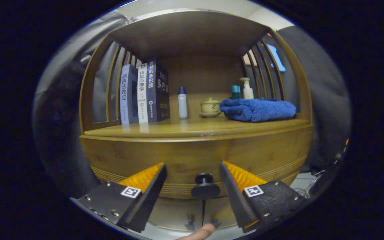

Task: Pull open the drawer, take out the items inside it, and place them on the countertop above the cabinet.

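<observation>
Gripper view: tongs (192,173) agape around drawer knob (205,188).

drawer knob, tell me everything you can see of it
The knob is a small, dark, round pull with a narrower neck and a wider disc-shaped head, matte like metal or painted wood. It sticks out from the wooden drawer front, low on its grooved lower band, below the countertop. It sits between the open jaws of the gripper, and neither finger touches it. The drawer looks closed. A fingertip shows below the knob, apart from it.
</observation>
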